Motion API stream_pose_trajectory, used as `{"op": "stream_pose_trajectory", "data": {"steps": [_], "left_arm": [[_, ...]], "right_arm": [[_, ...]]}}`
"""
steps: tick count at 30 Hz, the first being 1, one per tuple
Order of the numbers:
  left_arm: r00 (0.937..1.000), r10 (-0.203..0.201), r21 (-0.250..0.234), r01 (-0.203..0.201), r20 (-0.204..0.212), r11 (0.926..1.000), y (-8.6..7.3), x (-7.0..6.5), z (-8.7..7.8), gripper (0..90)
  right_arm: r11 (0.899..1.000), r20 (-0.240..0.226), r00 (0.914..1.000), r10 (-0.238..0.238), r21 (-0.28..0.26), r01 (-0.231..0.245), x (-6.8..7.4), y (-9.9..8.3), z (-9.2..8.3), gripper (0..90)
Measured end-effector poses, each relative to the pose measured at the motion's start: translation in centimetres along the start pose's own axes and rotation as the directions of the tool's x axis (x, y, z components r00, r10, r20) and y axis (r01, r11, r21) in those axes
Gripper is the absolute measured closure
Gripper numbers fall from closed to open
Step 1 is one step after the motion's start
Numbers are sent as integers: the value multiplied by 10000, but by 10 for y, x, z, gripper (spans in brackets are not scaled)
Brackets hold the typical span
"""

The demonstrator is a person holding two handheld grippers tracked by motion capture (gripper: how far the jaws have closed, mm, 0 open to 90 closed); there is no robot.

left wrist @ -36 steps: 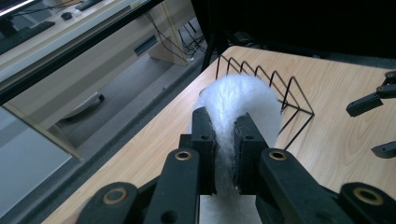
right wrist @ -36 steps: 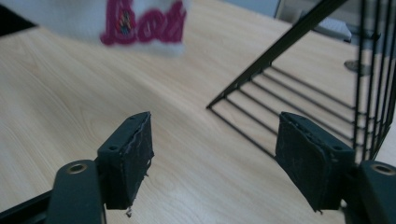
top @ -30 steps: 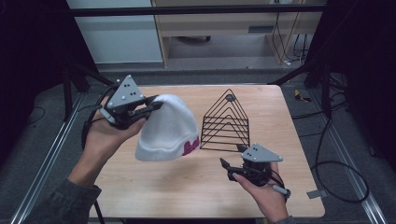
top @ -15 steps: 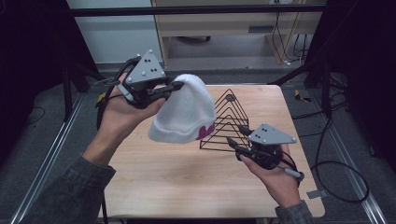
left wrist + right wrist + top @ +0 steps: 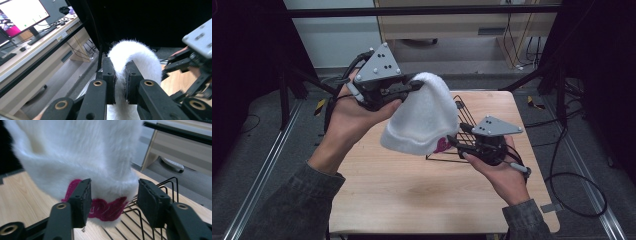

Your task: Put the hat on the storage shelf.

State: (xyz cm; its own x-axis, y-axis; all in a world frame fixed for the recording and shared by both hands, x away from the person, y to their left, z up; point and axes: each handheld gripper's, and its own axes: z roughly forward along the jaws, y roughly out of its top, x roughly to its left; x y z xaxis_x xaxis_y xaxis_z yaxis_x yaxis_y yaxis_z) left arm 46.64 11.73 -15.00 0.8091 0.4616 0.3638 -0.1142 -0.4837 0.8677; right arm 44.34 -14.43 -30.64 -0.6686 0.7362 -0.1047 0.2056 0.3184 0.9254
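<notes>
Seen from above, the left tongs [image 5: 416,85], black with a grey three-cornered plate on top, pinch the crown of a fluffy white knitted hat [image 5: 424,122] and hold it up clear of the light wooden counter [image 5: 412,190]. The hat hangs open end down, and a bit of magenta stitching shows at its lower rim. The right tongs [image 5: 452,141], also black under a grey plate, sit just at that rim beside the stitching; their jaws have just been opening, and whether they touch the fabric cannot be told from here. Behind hat and right tongs stands a black wire rack of triangular loops [image 5: 464,117] on the counter. Grey sleeves enter from the bottom edge.
</notes>
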Motion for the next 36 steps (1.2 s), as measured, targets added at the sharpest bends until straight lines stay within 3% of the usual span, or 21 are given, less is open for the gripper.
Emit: {"op": "stream_pose_trajectory", "data": {"steps": [1, 4, 7, 8, 9, 13, 16, 18, 22, 24, 28, 29, 36], "left_arm": [[9999, -22, 14, 22, 112, 10000, 0, 0, 0, 814], [9999, 47, -4, -47, 124, 10000, 1, -3, 0, 815], [9999, -18, -60, 19, 129, 10000, 1, -2, 2, 815], [9999, -15, 37, 14, 119, 10000, 1, -1, 3, 815], [9998, -117, -34, 118, 140, 9999, 0, 0, 4, 815], [9996, -266, 0, 266, 126, 9996, -4, 2, 8, 815], [9992, -404, -46, 405, 60, 9992, -8, 6, 5, 815], [9991, -428, -61, 428, 31, 9991, -8, 7, 4, 815], [9988, -490, -63, 490, -49, 9988, -10, 8, 0, 815], [9990, -438, -87, 438, -3, 9990, -9, 9, -1, 815], [9993, -380, -105, 380, 26, 9992, -8, 9, 0, 815], [9993, -368, -138, 369, 69, 9992, -7, 9, 2, 817], [9992, -233, -234, 241, 339, 9994, 1, 8, 13, 822]], "right_arm": [[9998, 151, 9998, -128, 157, 126, 0, 0, 3, 442], [9998, -168, 9998, -80, 201, 83, -3, -2, 7, 414], [9999, -492, 9987, -100, 109, 105, -1, 2, 10, 442], [9992, -701, 9970, -336, 178, 350, 3, 6, 14, 534], [9992, -701, 9970, -336, 178, 350, 3, 6, 14, 534], [9978, -990, 9933, -599, 237, 625, 12, 11, 24, 736], [9974, -1096, 9918, -655, 215, 682, 16, 13, 27, 839], [9973, -1060, 9921, -673, 210, 699, 17, 14, 27, 845], [9973, -1063, 9921, -662, 235, 691, 15, 13, 25, 804], [9983, -901, 9945, -540, 191, 559, 13, 12, 23, 694], [9994, -842, 9958, -350, -3, 351, 9, 10, 19, 607], [9997, -728, 9972, -156, -210, 141, 5, 11, 17, 536], [9977, -415, 9991, 119, -658, -146, -7, 17, 10, 485]]}}
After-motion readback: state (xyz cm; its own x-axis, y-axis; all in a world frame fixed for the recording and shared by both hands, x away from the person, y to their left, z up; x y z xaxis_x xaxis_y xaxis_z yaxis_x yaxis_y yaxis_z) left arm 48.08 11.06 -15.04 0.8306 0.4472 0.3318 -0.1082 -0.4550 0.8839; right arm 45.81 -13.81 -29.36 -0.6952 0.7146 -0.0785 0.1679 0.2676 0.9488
